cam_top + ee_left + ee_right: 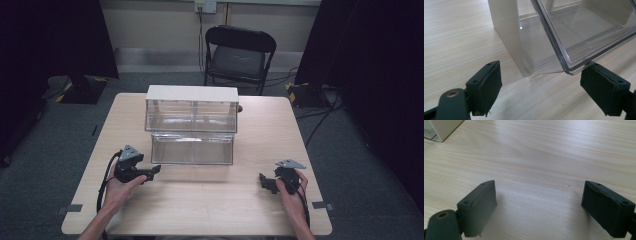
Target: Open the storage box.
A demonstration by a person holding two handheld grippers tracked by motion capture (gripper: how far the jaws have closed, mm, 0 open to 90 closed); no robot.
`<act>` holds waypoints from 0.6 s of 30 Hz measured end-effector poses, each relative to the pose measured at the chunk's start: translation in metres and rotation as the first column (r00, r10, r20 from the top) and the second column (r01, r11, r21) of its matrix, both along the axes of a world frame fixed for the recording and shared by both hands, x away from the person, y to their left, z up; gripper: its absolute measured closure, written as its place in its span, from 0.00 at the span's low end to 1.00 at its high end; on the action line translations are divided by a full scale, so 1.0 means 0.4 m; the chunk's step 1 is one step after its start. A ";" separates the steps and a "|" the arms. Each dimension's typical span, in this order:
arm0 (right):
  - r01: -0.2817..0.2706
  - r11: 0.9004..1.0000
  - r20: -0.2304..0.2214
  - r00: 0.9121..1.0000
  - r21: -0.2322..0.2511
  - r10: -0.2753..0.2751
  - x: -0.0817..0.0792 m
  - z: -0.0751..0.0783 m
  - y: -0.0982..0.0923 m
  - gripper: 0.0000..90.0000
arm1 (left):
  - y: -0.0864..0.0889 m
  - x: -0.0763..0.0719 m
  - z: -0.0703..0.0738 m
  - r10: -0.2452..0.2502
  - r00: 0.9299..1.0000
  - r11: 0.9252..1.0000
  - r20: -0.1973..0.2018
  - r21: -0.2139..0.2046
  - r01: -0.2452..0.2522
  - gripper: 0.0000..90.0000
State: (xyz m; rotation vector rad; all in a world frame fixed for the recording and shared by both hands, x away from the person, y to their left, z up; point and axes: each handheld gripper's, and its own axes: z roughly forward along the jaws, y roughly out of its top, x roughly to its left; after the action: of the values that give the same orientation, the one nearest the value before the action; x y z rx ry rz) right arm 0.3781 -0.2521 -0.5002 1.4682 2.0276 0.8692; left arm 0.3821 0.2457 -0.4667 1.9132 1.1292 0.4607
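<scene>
A two-tier clear plastic drawer cabinet [192,125] with a white top stands in the middle of the wooden table [250,200]. Its lower drawer [192,149] is pulled out toward me; its clear corner [571,67] hangs just ahead of the left gripper's jaws. My left gripper [154,173] rests on the table at the drawer's front left corner, open and holding nothing [541,87]. My right gripper [264,181] sits near the front right of the table, open over bare wood [539,207], apart from the cabinet, whose white corner [444,128] shows at upper left.
A black folding chair [237,55] stands behind the table. Dark curtains hang at both sides, and cables run across the grey floor [325,115] at the right. Tape marks [320,205] sit at the table's front corners.
</scene>
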 end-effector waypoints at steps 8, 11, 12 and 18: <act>0.000 1.000 0.000 1.000 0.000 0.000 0.000 0.000 0.000 0.13 | 0.004 0.001 0.002 -0.012 1.000 0.999 -0.010 -0.037 0.011 0.18; 0.000 1.000 0.000 1.000 0.000 0.000 0.000 0.000 0.000 0.13 | 0.005 0.000 0.002 -0.012 1.000 0.999 -0.005 -0.034 0.012 0.18; 0.000 1.000 0.000 1.000 0.000 0.000 0.000 0.000 0.000 0.13 | 0.005 -0.001 0.002 -0.016 1.000 0.999 -0.004 -0.039 0.016 0.18; 0.000 1.000 0.000 1.000 0.000 0.000 0.000 0.000 0.000 0.13 | 0.002 -0.004 0.004 -0.028 1.000 0.998 -0.001 -0.053 0.028 0.19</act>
State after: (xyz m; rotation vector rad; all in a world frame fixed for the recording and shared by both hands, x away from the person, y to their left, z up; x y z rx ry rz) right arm 0.3781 -0.2521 -0.5002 1.4685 2.0276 0.8691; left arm 0.3805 0.2467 -0.4653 1.8811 1.1041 0.4100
